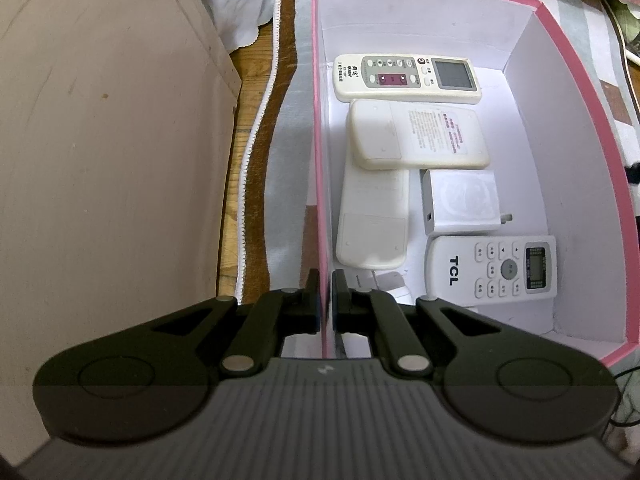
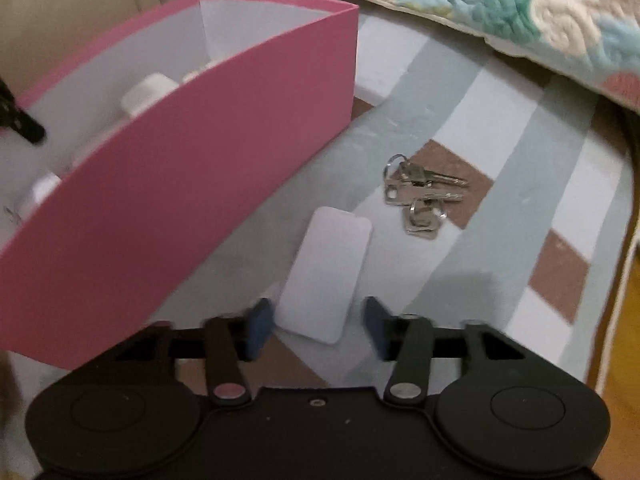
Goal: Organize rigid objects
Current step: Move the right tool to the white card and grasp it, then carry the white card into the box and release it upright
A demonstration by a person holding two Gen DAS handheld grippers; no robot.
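Observation:
A pink box (image 1: 576,80) with a white inside holds several white remotes, among them a TCL remote (image 1: 492,268), and a white charger (image 1: 460,200). My left gripper (image 1: 326,292) is shut on the box's left wall, one finger on each side of it. In the right wrist view the box (image 2: 200,184) stands at the left. My right gripper (image 2: 316,328) is open, its fingers either side of the near end of a flat white rectangular object (image 2: 324,276) lying on the cloth. A bunch of keys (image 2: 420,196) lies just beyond it.
The surface is a grey, white and brown checked cloth (image 2: 480,128). A quilted floral blanket (image 2: 480,4) lies at the back. A beige cabinet panel (image 1: 112,160) stands left of the box, with a wooden floor strip (image 1: 240,92) between.

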